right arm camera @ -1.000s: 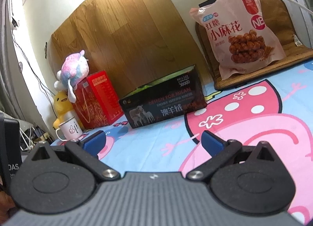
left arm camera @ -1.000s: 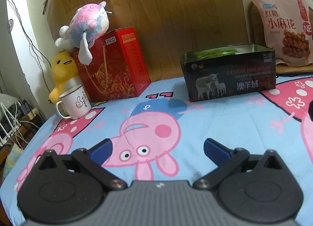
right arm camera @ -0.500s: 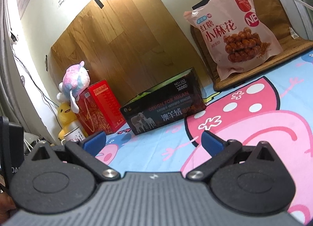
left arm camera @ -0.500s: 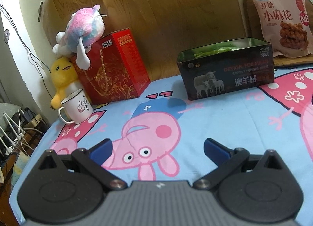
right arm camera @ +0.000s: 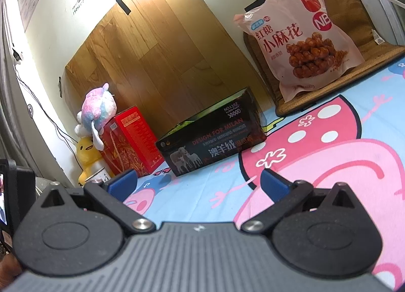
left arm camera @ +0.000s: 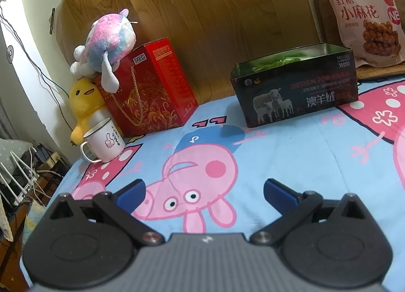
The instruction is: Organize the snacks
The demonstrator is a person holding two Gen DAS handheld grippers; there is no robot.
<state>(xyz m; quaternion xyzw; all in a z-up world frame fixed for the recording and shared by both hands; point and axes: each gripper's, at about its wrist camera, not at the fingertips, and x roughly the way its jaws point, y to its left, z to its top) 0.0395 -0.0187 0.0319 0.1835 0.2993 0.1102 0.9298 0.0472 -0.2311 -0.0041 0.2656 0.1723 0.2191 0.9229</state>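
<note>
A black open box (left arm camera: 296,89) printed with sheep stands on the cartoon-pig cloth (left arm camera: 278,155), with green packets (left arm camera: 281,60) showing inside it. The same box (right arm camera: 212,140) appears mid-frame in the right wrist view. A pink snack bag (left arm camera: 362,18) leans upright at the back right on a brown mat; the right wrist view shows this bag (right arm camera: 301,39) too. My left gripper (left arm camera: 203,190) is open and empty, well short of the box. My right gripper (right arm camera: 198,180) is also open with nothing between its fingers.
A red gift box (left arm camera: 149,92) stands at the back left, a pastel plush (left arm camera: 108,41) on top, a yellow duck plush (left arm camera: 83,104) and a white mug (left arm camera: 105,142) beside it. A wooden board (left arm camera: 202,13) backs the table. The table's left edge drops to cables and routers.
Both grippers have pulled back and tilted slightly upward, so box and bag appear a bit farther and lower. Both stay open and empty.
</note>
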